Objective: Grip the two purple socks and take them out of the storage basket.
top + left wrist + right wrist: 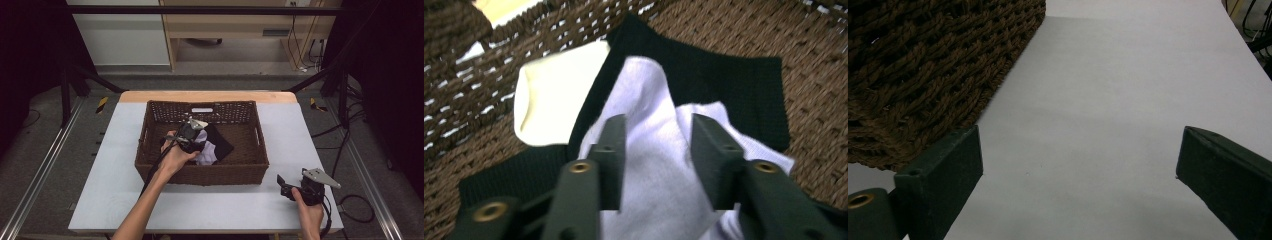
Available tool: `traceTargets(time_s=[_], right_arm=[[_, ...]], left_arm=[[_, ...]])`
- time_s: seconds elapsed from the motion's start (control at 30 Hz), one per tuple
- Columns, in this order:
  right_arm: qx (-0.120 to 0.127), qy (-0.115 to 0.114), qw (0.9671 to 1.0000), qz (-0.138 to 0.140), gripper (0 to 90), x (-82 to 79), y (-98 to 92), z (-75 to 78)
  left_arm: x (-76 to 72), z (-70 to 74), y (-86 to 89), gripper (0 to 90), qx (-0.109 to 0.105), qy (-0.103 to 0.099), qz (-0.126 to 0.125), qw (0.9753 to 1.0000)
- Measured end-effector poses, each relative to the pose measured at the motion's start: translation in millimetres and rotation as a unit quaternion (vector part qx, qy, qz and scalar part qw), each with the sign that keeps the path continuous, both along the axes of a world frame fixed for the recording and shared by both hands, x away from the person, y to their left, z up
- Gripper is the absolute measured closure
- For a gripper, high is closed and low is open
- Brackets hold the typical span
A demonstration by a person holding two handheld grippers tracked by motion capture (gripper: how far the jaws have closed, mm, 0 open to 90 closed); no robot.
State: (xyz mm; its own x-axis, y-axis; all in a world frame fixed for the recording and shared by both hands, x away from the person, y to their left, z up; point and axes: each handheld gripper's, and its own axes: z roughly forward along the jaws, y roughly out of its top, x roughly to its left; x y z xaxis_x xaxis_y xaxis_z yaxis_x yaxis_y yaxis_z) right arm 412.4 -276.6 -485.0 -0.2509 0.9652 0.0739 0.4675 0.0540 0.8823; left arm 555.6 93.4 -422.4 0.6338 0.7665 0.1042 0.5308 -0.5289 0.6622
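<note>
A dark brown wicker basket (200, 174) stands in the middle of the pale table (115, 190). Inside it a lavender sock (208, 154) lies on a black garment (222, 141). My left gripper (196, 140) reaches down into the basket. In the left gripper view its jaws (658, 122) stand narrowly apart, pinching a raised fold of the lavender sock (649, 90) above the black garment (724, 80). A cream sock (556, 95) lies beside them on the basket floor (819, 115). My right gripper (284, 186) rests on the table at the front right, wide open (1080, 137) over bare tabletop.
The basket's woven corner (923, 65) sits just left of my right gripper, with bare table (1128, 75) ahead of it. Black frame struts and cables (345, 150) run along the floor to the right. A wooden cabinet (240, 25) stands beyond the table.
</note>
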Motion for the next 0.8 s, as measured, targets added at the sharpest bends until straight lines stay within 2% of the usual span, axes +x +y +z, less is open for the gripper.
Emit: traceTargets(time_s=[0.13, 0.23, 0.33, 0.43, 0.5, 0.53, 0.6, 0.67, 0.7, 0.73, 0.77, 0.8], right_arm=[[0.001, 0.000, 1.0000, 0.000, 5.1, -0.4, 0.0, 0.2], [0.001, 0.000, 1.0000, 0.000, 5.2, -0.3, 0.1, 0.2], [0.001, 0.000, 1.0000, 0.000, 5.2, -0.5, 0.0, 0.3], [0.001, -0.001, 1.0000, 0.001, 5.2, -0.5, -0.1, 0.3], [0.000, -0.001, 1.0000, 0.000, 5.2, -0.5, -0.1, 0.2], [0.001, -0.001, 1.0000, 0.001, 5.2, -0.4, 0.0, 0.3], [0.001, -0.001, 1.0000, 0.001, 5.3, -0.5, 0.0, 0.3], [0.001, -0.001, 1.0000, 0.001, 5.3, -0.4, 0.0, 0.3], [0.001, -0.001, 1.0000, 0.001, 5.3, -0.4, 0.0, 0.3], [0.001, 0.000, 1.0000, 0.001, 5.3, -0.3, -0.1, 0.2], [0.002, -0.001, 1.0000, 0.001, 5.3, -0.3, -0.1, 0.2], [0.002, -0.001, 1.0000, 0.001, 5.3, -0.3, -0.1, 0.2]], left_arm=[[0.7, 0.2, 2.1, 75.2, 0.000, 0.016, 0.004, 0.9999], [0.2, 1.3, 2.8, 83.8, 0.004, 0.020, 0.006, 0.9998], [-0.8, 3.3, 4.7, 88.0, -0.001, 0.016, 0.009, 0.9998], [-2.8, 6.5, 7.6, 88.5, -0.015, 0.001, 0.009, 0.9999], [-4.0, 10.1, 11.6, 88.6, -0.035, -0.009, 0.010, 0.9993], [-4.0, 10.1, 11.6, 88.6, -0.035, -0.009, 0.010, 0.9993], [-6.2, 15.8, 17.7, 88.7, -0.067, -0.028, 0.013, 0.9972], [-8.0, 19.2, 19.7, 88.8, -0.081, -0.041, 0.014, 0.9957], [-8.0, 19.2, 19.7, 88.8, -0.081, -0.041, 0.014, 0.9957], [-10.3, 23.9, 21.0, 88.9, -0.097, -0.060, 0.012, 0.9934], [-10.3, 23.9, 21.0, 88.9, -0.097, -0.060, 0.012, 0.9934], [-12.2, 28.2, 22.0, 88.9, -0.109, -0.076, 0.010, 0.9911]])
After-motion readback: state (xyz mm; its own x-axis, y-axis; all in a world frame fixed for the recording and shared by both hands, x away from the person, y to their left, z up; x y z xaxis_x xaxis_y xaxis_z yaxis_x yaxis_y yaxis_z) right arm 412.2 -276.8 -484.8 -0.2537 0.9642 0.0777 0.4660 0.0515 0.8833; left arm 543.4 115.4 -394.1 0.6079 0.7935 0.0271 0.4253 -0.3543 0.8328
